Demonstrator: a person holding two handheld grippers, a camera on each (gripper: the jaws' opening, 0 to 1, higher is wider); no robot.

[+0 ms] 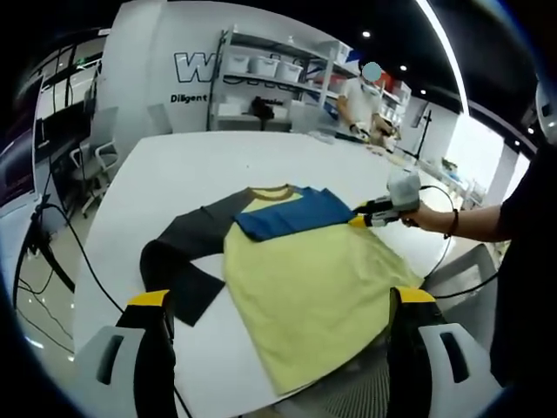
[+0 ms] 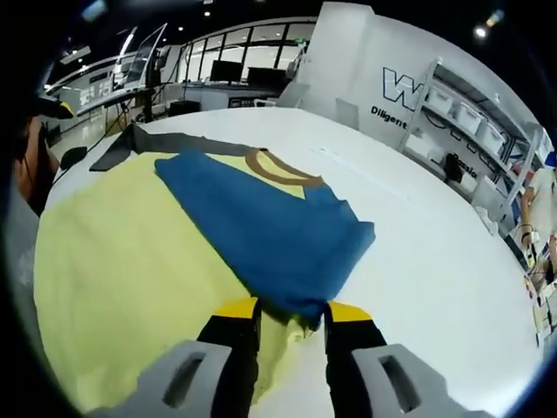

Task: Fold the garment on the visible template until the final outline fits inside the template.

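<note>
Shirt lies flat on the white table, its long axis running from the collar at the far end to the hem by the near edge. My right gripper pinches the blue sleeve, folded over the yellow chest. My left gripper hovers above the hem, jaws spread and holding nothing.

White wall carries a big outlined "W", rest hidden by shelves, with smaller dark "Diligent" below it, cut off; nothing else readable.
</note>
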